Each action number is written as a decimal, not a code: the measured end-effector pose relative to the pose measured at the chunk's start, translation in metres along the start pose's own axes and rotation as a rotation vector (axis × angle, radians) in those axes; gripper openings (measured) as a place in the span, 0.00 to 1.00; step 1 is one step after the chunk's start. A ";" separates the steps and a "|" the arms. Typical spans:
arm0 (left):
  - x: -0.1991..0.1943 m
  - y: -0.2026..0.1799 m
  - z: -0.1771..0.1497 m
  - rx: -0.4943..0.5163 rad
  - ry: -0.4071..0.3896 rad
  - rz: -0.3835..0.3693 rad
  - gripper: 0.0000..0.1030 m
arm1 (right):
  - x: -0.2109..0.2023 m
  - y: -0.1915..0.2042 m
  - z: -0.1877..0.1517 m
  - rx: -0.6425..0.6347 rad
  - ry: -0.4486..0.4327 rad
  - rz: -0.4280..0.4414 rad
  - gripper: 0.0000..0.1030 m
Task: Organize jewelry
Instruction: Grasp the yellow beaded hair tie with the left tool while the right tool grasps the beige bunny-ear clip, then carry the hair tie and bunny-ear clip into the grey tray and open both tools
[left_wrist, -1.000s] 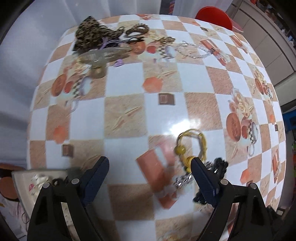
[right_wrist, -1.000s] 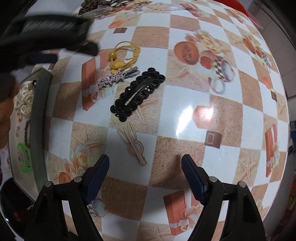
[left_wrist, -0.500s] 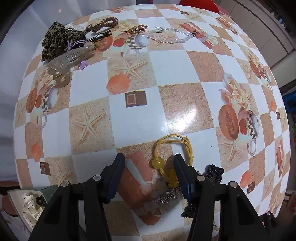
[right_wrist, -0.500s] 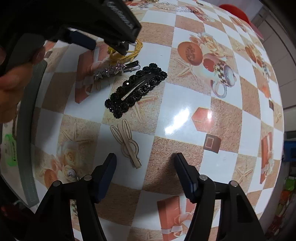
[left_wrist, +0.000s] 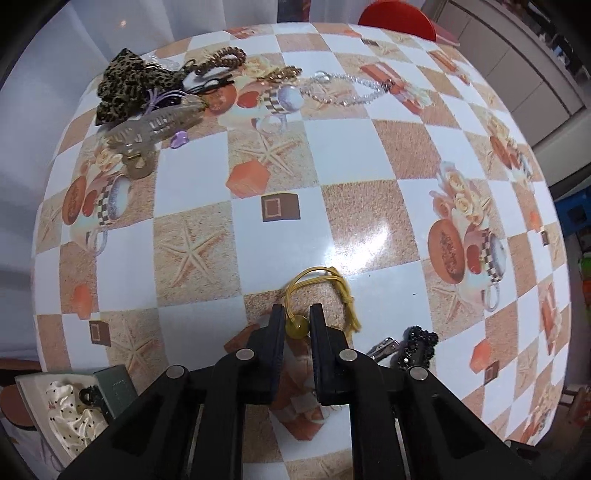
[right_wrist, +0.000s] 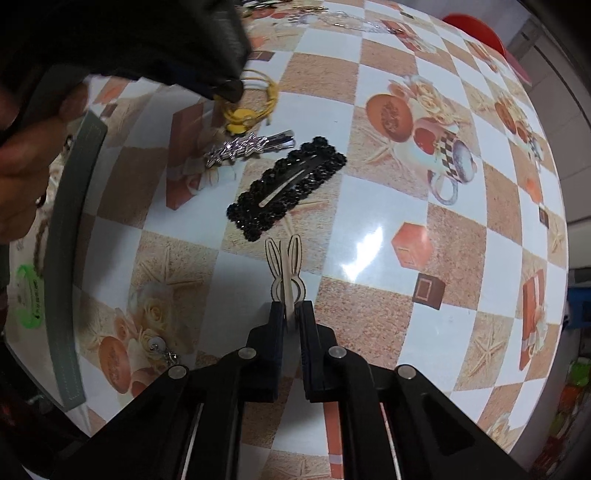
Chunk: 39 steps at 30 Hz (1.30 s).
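Note:
My left gripper (left_wrist: 296, 318) is shut on the bead of a yellow hair tie (left_wrist: 320, 291) that lies on the checked tablecloth. The tie also shows in the right wrist view (right_wrist: 255, 101), under the left gripper's tip. My right gripper (right_wrist: 291, 309) is shut on the stem of a wooden rabbit-shaped clip (right_wrist: 286, 267). A black beaded barrette (right_wrist: 288, 186) and a silver star clip (right_wrist: 243, 147) lie just beyond it. The barrette's end shows in the left wrist view (left_wrist: 415, 345).
A grey-rimmed tray (right_wrist: 70, 236) with hair accessories sits at the table's left edge; it also shows in the left wrist view (left_wrist: 114, 384). At the far side lie a leopard scrunchie (left_wrist: 129, 85), a claw clip (left_wrist: 159, 123) and a crystal bracelet (left_wrist: 347, 90). An earring (right_wrist: 162, 350) lies near the tray.
Both grippers have closed: the left one came down and shut on the yellow tie's bead, the right one moved forward and shut on the rabbit clip.

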<state>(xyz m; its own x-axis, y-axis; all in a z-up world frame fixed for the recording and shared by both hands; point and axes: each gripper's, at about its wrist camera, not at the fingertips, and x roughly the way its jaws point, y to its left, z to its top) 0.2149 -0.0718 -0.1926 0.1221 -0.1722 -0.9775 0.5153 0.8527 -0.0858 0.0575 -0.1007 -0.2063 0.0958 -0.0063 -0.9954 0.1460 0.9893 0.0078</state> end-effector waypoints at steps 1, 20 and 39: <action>-0.003 0.002 -0.001 -0.004 -0.005 -0.004 0.17 | -0.003 -0.004 -0.001 0.023 -0.002 0.017 0.09; -0.081 0.044 -0.053 -0.088 -0.092 -0.068 0.17 | -0.040 -0.059 -0.009 0.268 0.012 0.158 0.09; -0.145 0.116 -0.157 -0.204 -0.118 -0.061 0.17 | -0.077 0.012 0.010 0.109 -0.036 0.203 0.09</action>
<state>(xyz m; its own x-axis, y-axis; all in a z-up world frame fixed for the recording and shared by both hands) 0.1238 0.1298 -0.0914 0.2008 -0.2723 -0.9410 0.3446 0.9188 -0.1924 0.0620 -0.0898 -0.1284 0.1685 0.1845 -0.9683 0.2255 0.9490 0.2201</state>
